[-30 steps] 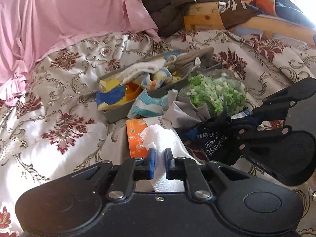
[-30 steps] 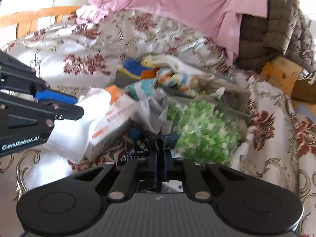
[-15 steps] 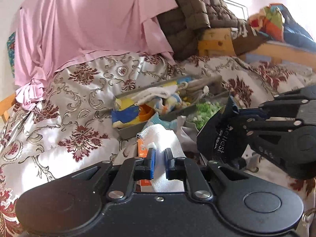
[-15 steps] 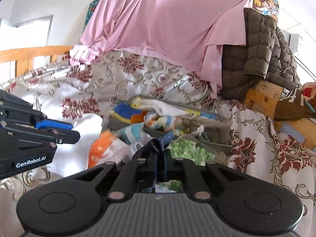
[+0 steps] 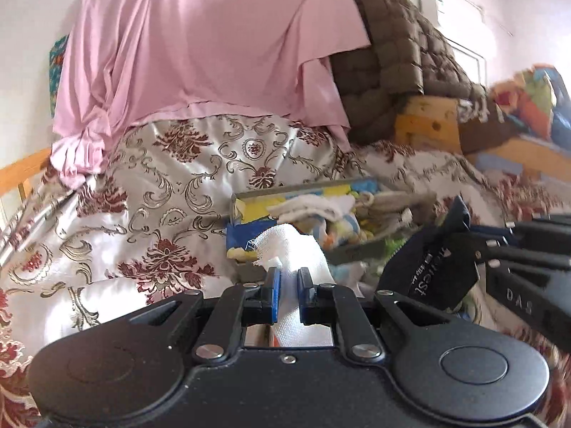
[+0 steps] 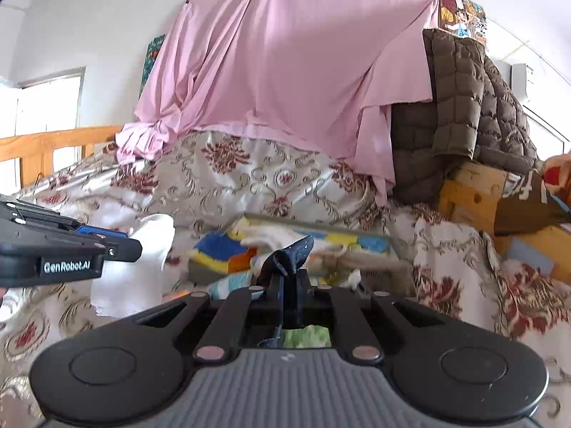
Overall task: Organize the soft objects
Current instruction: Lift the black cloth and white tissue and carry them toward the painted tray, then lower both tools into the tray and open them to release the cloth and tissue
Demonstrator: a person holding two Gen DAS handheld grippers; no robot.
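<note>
Left wrist view, left to right: a pink sheet [image 5: 200,46] hangs over a floral bedspread [image 5: 150,207]. At centre, the left gripper [image 5: 287,287] has its jaws closed on a white cloth [image 5: 296,249], which rises frayed above the blue pads. Behind it lies a grey tray [image 5: 296,192] filled with mixed coloured cloths. Further right, a dark blue fabric item [image 5: 431,267] with white lettering is clamped in the right gripper [image 5: 474,246], held beside the white cloth and clear of the bedspread.

Right wrist view, left to right: the left gripper [image 6: 134,246] enters from the left edge, the white cloth [image 6: 139,267] hanging from it. At centre, the right gripper [image 6: 289,285] has its jaws closed on the dark blue fabric item [image 6: 294,253], in front of the tray [image 6: 321,230]. A brown quilted jacket [image 6: 460,107] is draped at far right.
</note>
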